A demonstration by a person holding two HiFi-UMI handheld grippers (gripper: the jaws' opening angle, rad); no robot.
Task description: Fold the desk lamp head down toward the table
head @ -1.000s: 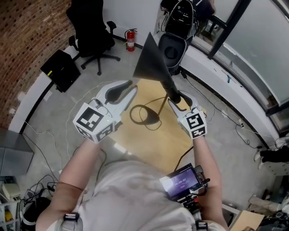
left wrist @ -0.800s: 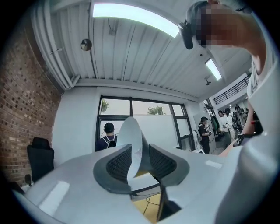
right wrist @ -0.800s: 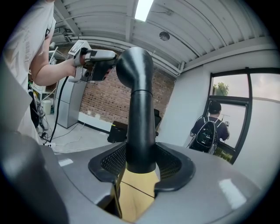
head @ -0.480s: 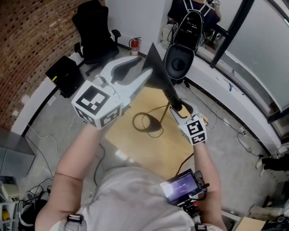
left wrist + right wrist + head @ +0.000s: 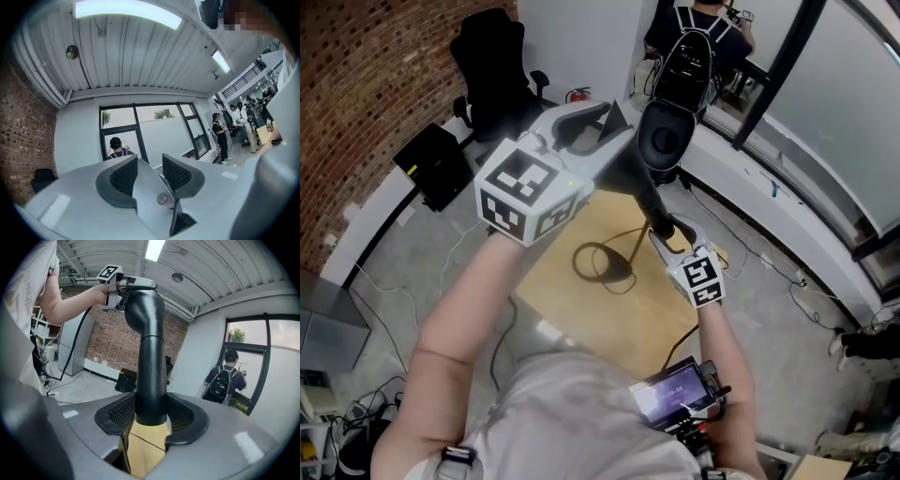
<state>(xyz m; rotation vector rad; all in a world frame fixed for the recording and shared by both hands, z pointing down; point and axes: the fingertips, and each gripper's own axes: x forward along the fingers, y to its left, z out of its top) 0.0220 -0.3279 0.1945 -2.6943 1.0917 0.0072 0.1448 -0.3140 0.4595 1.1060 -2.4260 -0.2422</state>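
Observation:
A black desk lamp stands on a small wooden table [image 5: 619, 309], its round base [image 5: 600, 258] near the middle. My right gripper [image 5: 666, 230] is shut on the lamp's black neck [image 5: 151, 371], which fills the gap between its pads [image 5: 180, 416]. My left gripper [image 5: 614, 122] is raised level at the cone-shaped lamp head [image 5: 628, 173]. Its jaws have just been opening, and the head's rim [image 5: 152, 197] lies between them without being squeezed. The right gripper view shows the left gripper [image 5: 140, 284] at the top of the lamp's bend [image 5: 143, 310].
A black office chair [image 5: 492, 75], a red fire extinguisher [image 5: 577, 94] and a black box [image 5: 436, 164] stand on the floor beyond the table. A person with a backpack [image 5: 684, 56] stands at the window. Cables [image 5: 769, 234] trail over the floor on the right.
My left gripper has risen from beside the table to the lamp head, and its jaws stand wider. The right gripper has kept its hold on the neck in the same place.

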